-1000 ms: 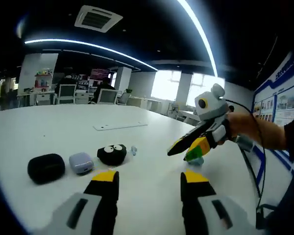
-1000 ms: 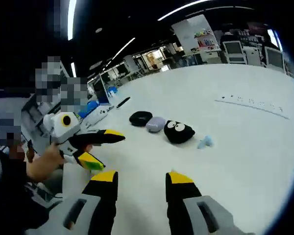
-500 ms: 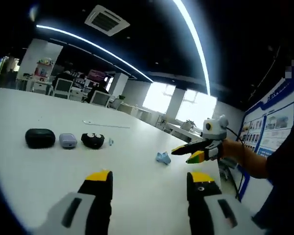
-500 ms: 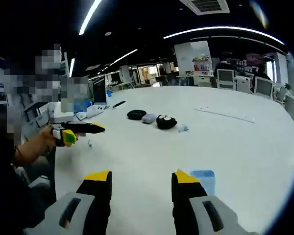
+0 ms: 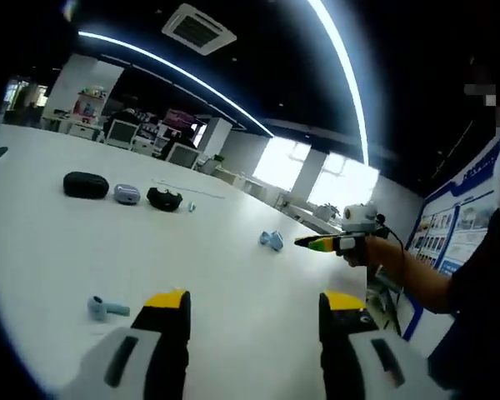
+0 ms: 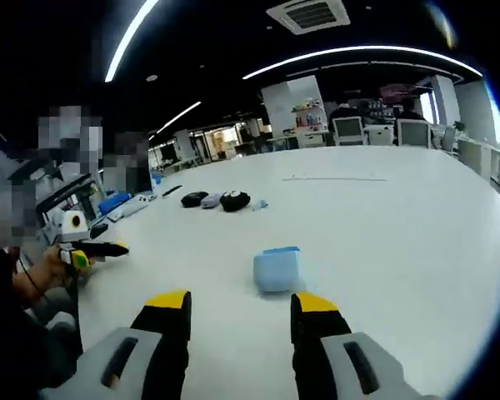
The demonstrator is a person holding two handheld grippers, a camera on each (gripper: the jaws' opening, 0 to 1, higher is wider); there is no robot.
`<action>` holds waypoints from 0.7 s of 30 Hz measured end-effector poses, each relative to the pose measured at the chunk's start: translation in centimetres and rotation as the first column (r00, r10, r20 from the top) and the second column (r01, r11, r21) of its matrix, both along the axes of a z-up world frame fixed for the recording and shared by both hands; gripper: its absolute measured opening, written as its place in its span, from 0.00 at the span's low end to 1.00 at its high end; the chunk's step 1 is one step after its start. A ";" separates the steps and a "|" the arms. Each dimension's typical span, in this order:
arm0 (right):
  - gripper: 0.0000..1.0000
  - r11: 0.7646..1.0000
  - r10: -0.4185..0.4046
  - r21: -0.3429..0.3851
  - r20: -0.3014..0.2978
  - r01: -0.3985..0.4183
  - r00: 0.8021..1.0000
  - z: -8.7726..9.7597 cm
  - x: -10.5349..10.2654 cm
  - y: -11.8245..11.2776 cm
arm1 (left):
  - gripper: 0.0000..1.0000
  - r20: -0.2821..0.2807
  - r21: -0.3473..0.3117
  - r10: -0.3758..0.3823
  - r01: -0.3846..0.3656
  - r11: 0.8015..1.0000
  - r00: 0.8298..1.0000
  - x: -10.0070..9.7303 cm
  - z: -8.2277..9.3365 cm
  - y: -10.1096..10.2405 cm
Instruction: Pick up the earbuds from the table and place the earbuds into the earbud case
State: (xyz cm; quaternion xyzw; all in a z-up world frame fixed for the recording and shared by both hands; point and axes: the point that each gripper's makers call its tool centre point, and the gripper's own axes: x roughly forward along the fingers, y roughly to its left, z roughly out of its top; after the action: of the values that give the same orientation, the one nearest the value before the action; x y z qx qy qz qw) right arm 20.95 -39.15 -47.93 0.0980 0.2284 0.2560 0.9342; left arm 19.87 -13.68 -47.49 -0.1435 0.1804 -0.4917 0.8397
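A light blue earbud (image 5: 107,309) lies on the white table (image 5: 233,275) just left of my left gripper (image 5: 256,304), which is open and holds nothing. A second small blue earbud (image 5: 191,207) lies farther off beside the dark cases, and it also appears in the right gripper view as a blue earbud (image 6: 260,203). The light blue earbud case (image 6: 277,269) sits straight ahead of my right gripper (image 6: 242,304), also open and holding nothing. In the left gripper view the case (image 5: 272,241) lies just beyond the right gripper's tip (image 5: 304,242).
A black case (image 5: 86,184), a lavender case (image 5: 127,194) and a black pouch with eyes (image 5: 164,198) stand in a row far back. A hand holds the left gripper (image 6: 92,248) at the table's left edge. Desks and chairs lie beyond the table.
Both views have pulled back and the row of cases looks smaller and farther. The blue case now sits ahead of the right jaws, and an earbud has come in beside the left jaws.
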 end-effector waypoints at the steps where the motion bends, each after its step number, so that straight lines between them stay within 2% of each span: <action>1: 0.47 1.000 -0.004 0.017 -0.008 0.005 1.000 -0.1 0.3 -0.3 | 0.63 -0.004 0.000 -0.001 0.001 1.000 1.000 -0.1 -0.1 0.0; 3: 0.47 1.000 -0.006 0.027 -0.029 0.007 1.000 -0.4 0.9 -0.6 | 0.63 -0.004 0.007 -0.003 0.003 1.000 1.000 -0.4 -0.1 0.0; 5: 0.46 1.000 0.017 0.003 -0.069 -0.017 0.997 -1.4 1.5 -0.9 | 0.63 -0.005 0.002 0.000 0.000 1.000 1.000 -0.5 0.0 0.1; 7: 0.46 0.999 0.045 0.004 -0.084 -0.045 0.995 -1.8 2.1 -0.8 | 0.63 -0.007 -0.001 0.001 -0.001 1.000 1.000 -0.5 0.0 0.1; 13: 0.40 0.993 0.102 0.072 -0.109 -0.095 0.989 -1.5 3.8 -0.8 | 0.64 -0.019 -0.004 -0.020 0.019 1.000 1.000 -1.1 -0.1 -0.2; 16: 0.39 0.987 0.150 0.068 -0.125 -0.143 0.981 -1.7 4.3 -0.6 | 0.64 -0.037 -0.013 -0.037 0.037 0.999 0.999 -1.3 -0.2 -0.3; 18: 0.35 0.978 0.198 0.099 -0.154 -0.184 0.968 -1.7 4.3 0.1 | 0.64 -0.040 -0.009 -0.041 0.040 0.999 0.998 -1.4 -0.2 -0.3; 21: 0.28 0.973 0.228 0.056 -0.151 -0.222 0.962 -2.0 4.7 0.5 | 0.64 -0.053 -0.007 -0.039 0.039 0.999 0.998 -1.2 -0.4 -0.1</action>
State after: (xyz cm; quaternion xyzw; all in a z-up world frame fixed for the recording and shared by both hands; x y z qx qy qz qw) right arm 25.62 -38.63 -49.92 0.1089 0.3058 0.3565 0.8761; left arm 18.64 -13.79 -47.94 -0.1553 0.2038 -0.5047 0.8244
